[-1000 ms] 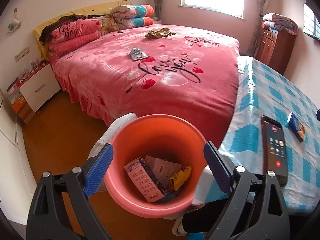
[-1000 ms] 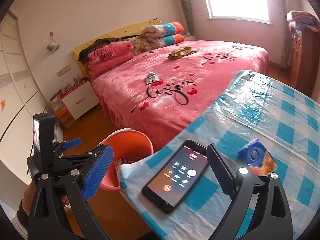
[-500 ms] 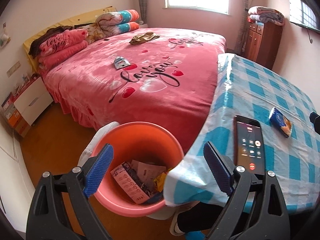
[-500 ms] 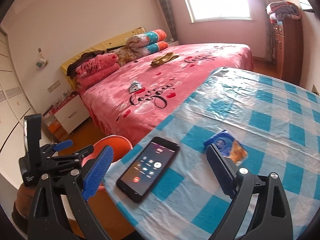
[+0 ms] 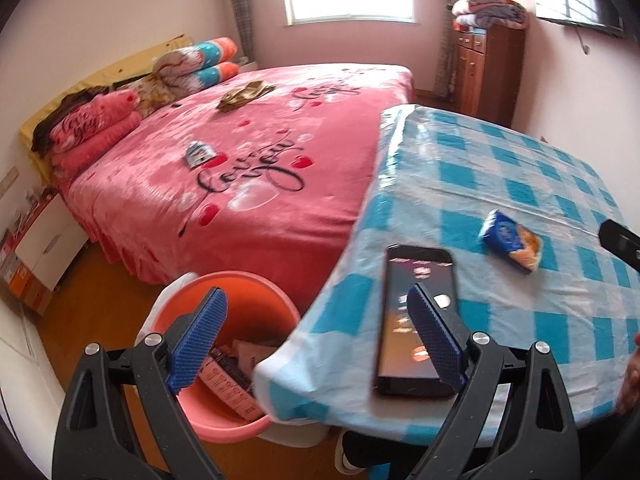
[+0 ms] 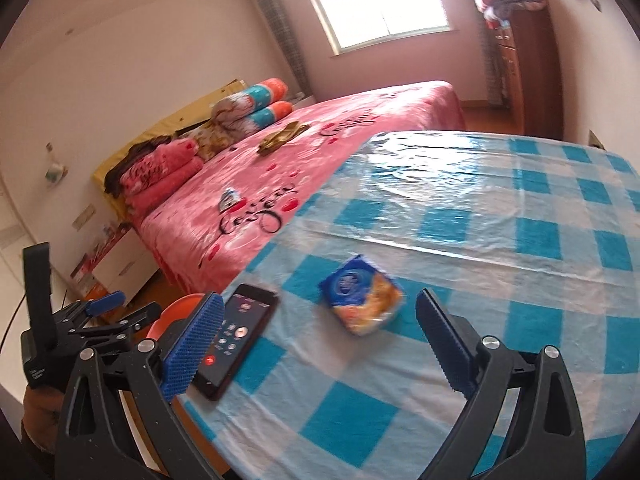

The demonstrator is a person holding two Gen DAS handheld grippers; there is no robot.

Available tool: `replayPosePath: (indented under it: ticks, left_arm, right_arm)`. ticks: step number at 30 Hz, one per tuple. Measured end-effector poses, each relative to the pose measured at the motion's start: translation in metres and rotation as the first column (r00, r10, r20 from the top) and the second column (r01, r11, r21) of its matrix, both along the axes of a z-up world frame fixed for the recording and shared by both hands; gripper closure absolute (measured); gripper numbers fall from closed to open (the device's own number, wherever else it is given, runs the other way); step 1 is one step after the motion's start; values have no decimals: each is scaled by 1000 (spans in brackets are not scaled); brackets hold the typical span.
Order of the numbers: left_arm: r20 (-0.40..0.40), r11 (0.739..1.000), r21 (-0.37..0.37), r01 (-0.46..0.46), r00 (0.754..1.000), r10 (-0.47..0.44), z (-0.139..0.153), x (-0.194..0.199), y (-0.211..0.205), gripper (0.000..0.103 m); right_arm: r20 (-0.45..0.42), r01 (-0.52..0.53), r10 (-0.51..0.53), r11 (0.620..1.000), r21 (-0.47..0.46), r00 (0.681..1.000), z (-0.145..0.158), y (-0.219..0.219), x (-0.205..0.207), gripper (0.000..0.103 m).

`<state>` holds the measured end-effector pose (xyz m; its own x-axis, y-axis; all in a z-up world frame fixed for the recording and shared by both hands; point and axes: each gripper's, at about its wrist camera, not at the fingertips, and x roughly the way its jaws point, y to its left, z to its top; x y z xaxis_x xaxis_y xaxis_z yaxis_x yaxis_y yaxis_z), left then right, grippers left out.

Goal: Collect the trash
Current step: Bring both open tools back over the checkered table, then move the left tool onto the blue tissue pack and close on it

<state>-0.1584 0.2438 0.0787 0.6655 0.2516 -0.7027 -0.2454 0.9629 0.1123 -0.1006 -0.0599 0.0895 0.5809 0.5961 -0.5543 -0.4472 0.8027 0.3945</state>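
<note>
A blue and orange snack packet [image 6: 362,299] lies on the blue checked tablecloth [image 6: 500,248]; it also shows in the left wrist view [image 5: 512,240]. My right gripper [image 6: 320,344] is open and empty, just in front of the packet. An orange bin [image 5: 240,360] with paper trash inside stands on the floor by the table corner. My left gripper [image 5: 320,344] is open and empty above the bin and table edge. A small blue and white wrapper [image 5: 198,153] lies on the pink bed.
A black phone [image 5: 416,320] with a lit screen lies near the table edge; it also shows in the right wrist view [image 6: 236,330]. The pink bed [image 5: 256,184] with pillows and an olive cloth [image 5: 244,94] fills the room. A wooden cabinet [image 5: 488,72] stands at the back.
Both grippers have moved right and forward over the table. The bin has slid to the lower left of the left view. The snack packet now sits between the right fingers.
</note>
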Motion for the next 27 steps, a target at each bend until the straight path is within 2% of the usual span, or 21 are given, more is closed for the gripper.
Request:
replayPosePath:
  ticks: [10,16,21,25,27]
  left_arm:
    - [-10,989,-37,142,990,-142,0,24,-67,11]
    - [-23,968,-137,208,977,-213,-11,40,-108,11]
    - [-51,953,-240,187,977,-205,-31,62,-127,11]
    - [-102,938,-328,111,983,-152,-53,84,-129,11]
    - [-92,937,-342,76,989,-114,-57,90,-129,11]
  right_arm:
    - [-31,118,-116,992,39,993,-8,-58,20,8]
    - [-20,191,-190,981,42,982,-11,-92,29,8]
    - [-47,237,-234,970,61,971,-18,-117,33,8]
    - [-45,244,-242,967,72,969,-21,-130,33,8]
    - [-47,243,-239,966,84,970,-22,-136,32,7]
